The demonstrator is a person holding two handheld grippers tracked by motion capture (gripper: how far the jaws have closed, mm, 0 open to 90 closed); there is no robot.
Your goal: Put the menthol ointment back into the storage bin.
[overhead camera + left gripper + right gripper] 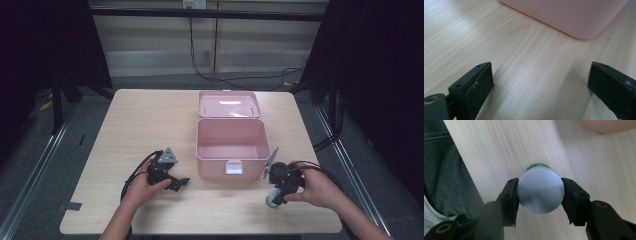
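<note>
A small bottle with a round white cap and a green body stands on the wooden table, right of the pink box's front corner. My right gripper points down over it, both pads pressing on the cap's sides. In the high view the bottle pokes out under my right gripper. An open pink box sits mid-table, its lid folded back behind it. My left gripper rests left of the box, and its jaws stand wide apart over bare wood.
A rounded corner of the pink box lies just ahead of the left jaws. The table's near edge runs close beside the bottle, with a person's dark trouser leg beyond it. Cables trail on the floor behind the table.
</note>
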